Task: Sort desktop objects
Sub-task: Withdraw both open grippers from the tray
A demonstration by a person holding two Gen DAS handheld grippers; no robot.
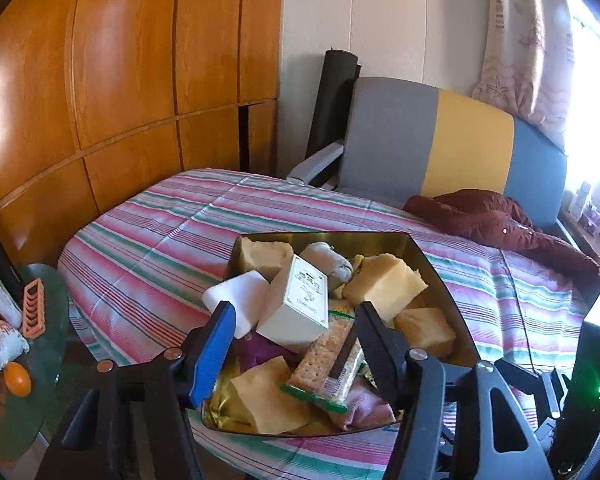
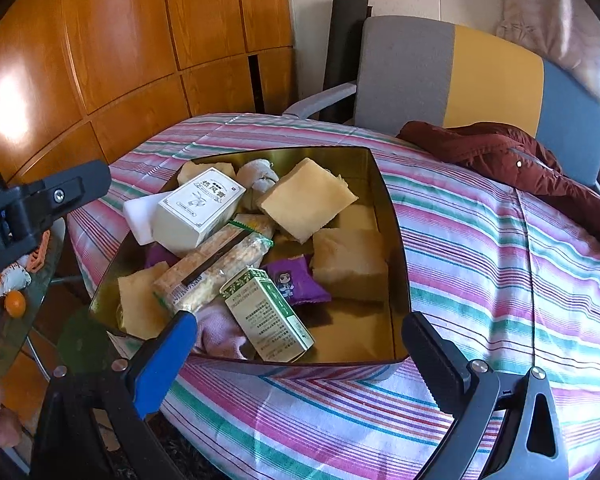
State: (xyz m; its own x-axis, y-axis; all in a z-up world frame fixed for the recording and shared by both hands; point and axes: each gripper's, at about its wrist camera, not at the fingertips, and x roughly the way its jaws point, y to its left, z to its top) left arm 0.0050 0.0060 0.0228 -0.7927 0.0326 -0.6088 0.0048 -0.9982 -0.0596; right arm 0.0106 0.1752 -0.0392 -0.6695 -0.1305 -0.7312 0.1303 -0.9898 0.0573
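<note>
Right wrist view: your right gripper (image 2: 300,344) hangs w/ jaws wide apart, nothing held, over the near edge of the gold tin (image 2: 398,280) on the striped bedspread (image 2: 500,240). The green box (image 2: 266,314) lies tilted at the tin's near side, partly on a pink cloth (image 2: 220,332). It's prob. light, stiff cardboard w/ slick print; take it across the long flat faces, mid-length, gently so it won't crush. Left gripper (image 1: 296,320) also spread open, empty, above the cracker pack (image 1: 328,354): soft wrapper, brittle inside, squeeze lightly.
</note>
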